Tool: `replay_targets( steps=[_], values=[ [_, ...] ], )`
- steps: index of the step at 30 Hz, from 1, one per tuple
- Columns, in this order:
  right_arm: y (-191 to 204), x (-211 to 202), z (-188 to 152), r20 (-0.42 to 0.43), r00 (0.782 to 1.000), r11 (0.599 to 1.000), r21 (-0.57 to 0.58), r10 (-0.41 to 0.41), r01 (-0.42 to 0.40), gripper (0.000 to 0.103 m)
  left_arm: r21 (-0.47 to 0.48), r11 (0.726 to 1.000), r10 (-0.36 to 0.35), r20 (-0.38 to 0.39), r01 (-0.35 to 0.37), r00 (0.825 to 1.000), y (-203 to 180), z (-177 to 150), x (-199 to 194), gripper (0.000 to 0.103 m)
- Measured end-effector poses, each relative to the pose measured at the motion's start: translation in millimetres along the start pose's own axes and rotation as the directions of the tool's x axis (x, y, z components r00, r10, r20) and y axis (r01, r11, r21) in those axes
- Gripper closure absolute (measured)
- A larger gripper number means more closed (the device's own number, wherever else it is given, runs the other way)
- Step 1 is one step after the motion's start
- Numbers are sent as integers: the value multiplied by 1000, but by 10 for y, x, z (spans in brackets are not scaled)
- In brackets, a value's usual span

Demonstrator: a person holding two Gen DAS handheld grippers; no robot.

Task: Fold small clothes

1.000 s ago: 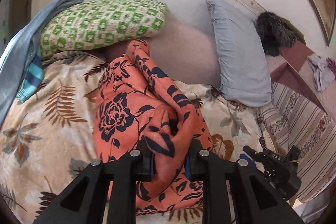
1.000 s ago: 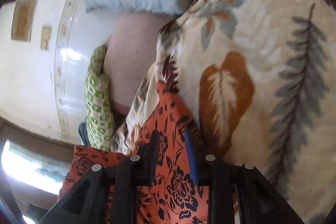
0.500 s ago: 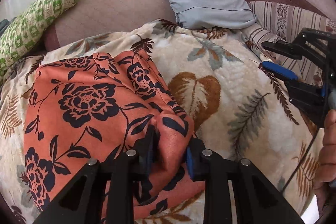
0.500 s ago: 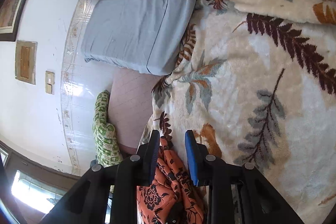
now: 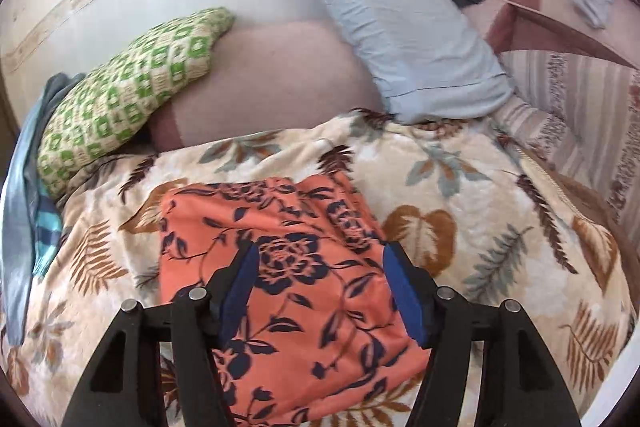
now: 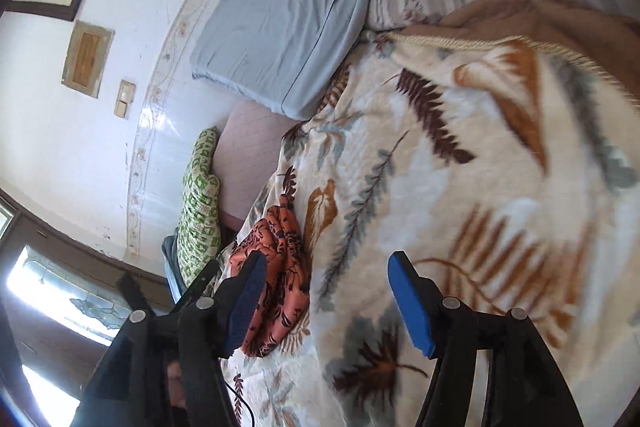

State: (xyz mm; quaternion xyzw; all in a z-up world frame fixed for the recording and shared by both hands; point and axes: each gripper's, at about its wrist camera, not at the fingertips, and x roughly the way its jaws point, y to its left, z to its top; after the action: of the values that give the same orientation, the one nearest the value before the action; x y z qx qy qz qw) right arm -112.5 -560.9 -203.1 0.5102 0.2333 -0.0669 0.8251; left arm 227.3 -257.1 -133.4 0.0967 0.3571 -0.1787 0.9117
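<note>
Left wrist view: left gripper (image 5: 318,291) jaws wide, just opened, nothing pinched. The orange floral garment (image 5: 288,279) lies folded flat directly under and ahead of the pads, on the leaf-print blanket (image 5: 500,227), toward its near edge. Long axis runs away from the camera. Green checked pillow (image 5: 128,91) and grey pillow (image 5: 400,39) at the blanket's far edge.

Right wrist view: right gripper (image 6: 326,303) jaws also wide, just opened, empty, over bare blanket (image 6: 440,187). Garment (image 6: 276,267) sits off to its left side, behind the left finger, not between the pads. Left hand looks nearer for the next fold.
</note>
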Motion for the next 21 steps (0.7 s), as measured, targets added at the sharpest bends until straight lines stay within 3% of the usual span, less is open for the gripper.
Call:
replay_targets(
  steps=[5, 7, 9, 10, 11, 17, 21],
  values=[
    [-82, -840, -48, 95, 994, 999, 3, -46, 46, 36, -161, 972, 154, -119, -172, 981, 349, -85, 353, 38],
    [-38, -1016, -66, 110, 993, 999, -5, -34, 35, 36, -126, 975, 159, -195, -185, 968, 354, -204, 593, 36],
    [40, -1121, -90, 115, 993, 999, -22, -25, 27, 36, -44, 981, 167, -322, -191, 932, 316, -451, 934, 32],
    [81, -1151, -101, 112, 994, 999, -29, -17, 20, 36, 9, 980, 191, -318, -199, 929, 280, -545, 1003, 30],
    [123, -1172, -117, 109, 994, 999, -35, -7, 10, 36, 44, 979, 205, -274, -200, 940, 247, -567, 978, 29],
    [284, -1170, -231, 91, 996, 998, -60, 9, -4, 36, -28, 989, 125, -375, -146, 919, 414, -406, 895, 30],
    [435, -1105, -273, 72, 997, 996, -94, 6, 1, 36, -100, 987, 85, -316, -122, 945, 600, -312, 705, 30]
  ],
)
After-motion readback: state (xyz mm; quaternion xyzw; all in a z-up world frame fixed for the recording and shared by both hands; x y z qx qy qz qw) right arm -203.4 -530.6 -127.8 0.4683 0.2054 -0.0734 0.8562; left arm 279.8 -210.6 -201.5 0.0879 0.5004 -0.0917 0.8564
